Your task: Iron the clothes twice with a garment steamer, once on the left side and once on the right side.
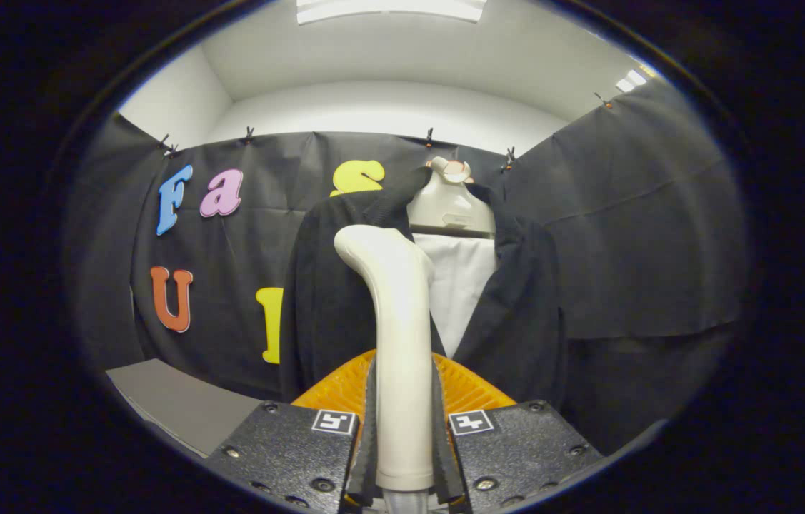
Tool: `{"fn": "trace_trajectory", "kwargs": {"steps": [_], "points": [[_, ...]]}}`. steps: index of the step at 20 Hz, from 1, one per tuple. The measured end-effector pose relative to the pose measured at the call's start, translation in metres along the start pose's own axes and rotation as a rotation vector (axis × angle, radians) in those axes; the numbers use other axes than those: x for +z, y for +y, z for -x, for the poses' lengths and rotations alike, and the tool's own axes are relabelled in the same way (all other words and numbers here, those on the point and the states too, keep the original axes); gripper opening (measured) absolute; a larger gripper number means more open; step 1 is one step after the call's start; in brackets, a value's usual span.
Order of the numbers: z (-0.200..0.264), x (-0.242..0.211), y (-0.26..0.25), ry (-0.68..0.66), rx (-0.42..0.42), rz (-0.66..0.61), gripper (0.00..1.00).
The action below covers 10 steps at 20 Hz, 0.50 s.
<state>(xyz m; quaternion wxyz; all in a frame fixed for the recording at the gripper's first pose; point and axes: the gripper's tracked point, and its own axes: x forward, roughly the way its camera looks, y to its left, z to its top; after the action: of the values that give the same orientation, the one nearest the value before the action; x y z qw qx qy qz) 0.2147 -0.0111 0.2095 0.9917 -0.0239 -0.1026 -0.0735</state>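
Garment steamer (396,314) — a pale, curved wand — stands upright between the two fingers of the gripper (402,435), which are closed against its handle on both sides. Its head bends forward at the top, near the upper left part of a dark jacket (323,300). The jacket hangs open on a cream mannequin bust (449,203), with a white shirt (461,285) showing in the gap, just beyond the fingers. A grey surface (181,403) lies low to the left. The pass seems to be at or near the collar — to do it well, keep the head facing the cloth, close to it, and travel slowly down one side without tilting.
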Motion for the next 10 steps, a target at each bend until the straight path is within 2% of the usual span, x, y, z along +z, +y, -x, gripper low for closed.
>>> {"fn": "trace_trajectory", "kwargs": {"steps": [10], "points": [[0.017, -0.052, -0.012, 0.112, -0.039, 0.036, 0.34]]}}
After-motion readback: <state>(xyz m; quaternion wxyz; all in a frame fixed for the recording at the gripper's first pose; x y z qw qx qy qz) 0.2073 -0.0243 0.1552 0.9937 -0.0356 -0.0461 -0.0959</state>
